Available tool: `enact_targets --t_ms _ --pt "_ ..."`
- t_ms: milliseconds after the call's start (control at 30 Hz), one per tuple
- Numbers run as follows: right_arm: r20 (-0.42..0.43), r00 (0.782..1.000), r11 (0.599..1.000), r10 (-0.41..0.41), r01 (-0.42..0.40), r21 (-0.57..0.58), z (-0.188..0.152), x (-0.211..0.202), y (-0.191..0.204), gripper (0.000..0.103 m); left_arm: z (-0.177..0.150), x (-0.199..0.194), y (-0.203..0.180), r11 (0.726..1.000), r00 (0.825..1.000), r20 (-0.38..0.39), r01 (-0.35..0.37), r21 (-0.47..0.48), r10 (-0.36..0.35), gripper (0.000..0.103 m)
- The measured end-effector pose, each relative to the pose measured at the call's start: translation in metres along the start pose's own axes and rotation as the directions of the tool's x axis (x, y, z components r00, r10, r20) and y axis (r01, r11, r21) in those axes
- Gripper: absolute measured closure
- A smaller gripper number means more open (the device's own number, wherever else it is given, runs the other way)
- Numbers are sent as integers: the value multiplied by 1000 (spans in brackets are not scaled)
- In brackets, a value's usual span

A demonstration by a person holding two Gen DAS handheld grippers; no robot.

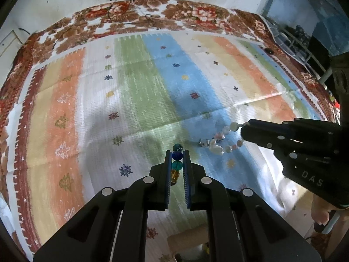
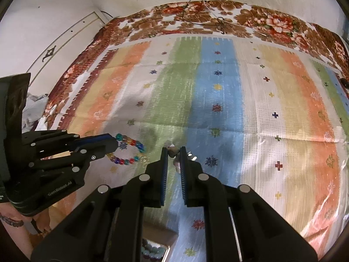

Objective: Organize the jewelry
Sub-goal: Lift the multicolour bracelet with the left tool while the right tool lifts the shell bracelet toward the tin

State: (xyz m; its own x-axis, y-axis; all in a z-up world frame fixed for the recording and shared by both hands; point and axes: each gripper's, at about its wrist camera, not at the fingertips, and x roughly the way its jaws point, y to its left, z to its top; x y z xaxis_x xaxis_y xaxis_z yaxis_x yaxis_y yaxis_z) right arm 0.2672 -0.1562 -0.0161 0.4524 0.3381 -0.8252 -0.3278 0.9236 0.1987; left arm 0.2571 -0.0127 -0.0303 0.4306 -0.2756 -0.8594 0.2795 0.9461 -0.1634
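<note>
- Item: coloured bead bracelet. Round glass beads in blue, teal, amber and red, strung in a loop. Location: in the left gripper, whose fingers are closed on the strand; the beads run in a line along the slot between the pads, so the gripped stretch lies parallel to the fingers. In the right wrist view the rest of the loop hangs forward and below the tips, over the white stripe of the striped cloth.
- Item: pale bead bracelet. White and pink beads, irregular shapes. Location: pinched at one end by the right gripper, fingers closed on it; the loop trails from the tips down toward the blue stripe (whether its lowest beads touch the cloth cannot be told).
- Relation governing the next move: the two loops hang near each other, left piece to the left, each already with its own gripper, tips aimed away from the person.
- Judgement: each piece looks ready to be carried to a resting place; a container edge shows at the bottom of both views, nearer the wrists than the tips (contents blurred).
- Risk, as judged: dangling loops could swing and tangle.
</note>
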Motion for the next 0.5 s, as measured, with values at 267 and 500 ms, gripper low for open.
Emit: enact_targets --t_ms 267,500 --pt "15 1000 999 14 -14 -36 -17 -18 15 91 -11 -11 -12 1000 1000 14 -4 17 4 94" --pt "35 999 997 29 -27 -66 -34 -35 27 91 -25 -27 -20 1000 999 45 5 14 -5 94"
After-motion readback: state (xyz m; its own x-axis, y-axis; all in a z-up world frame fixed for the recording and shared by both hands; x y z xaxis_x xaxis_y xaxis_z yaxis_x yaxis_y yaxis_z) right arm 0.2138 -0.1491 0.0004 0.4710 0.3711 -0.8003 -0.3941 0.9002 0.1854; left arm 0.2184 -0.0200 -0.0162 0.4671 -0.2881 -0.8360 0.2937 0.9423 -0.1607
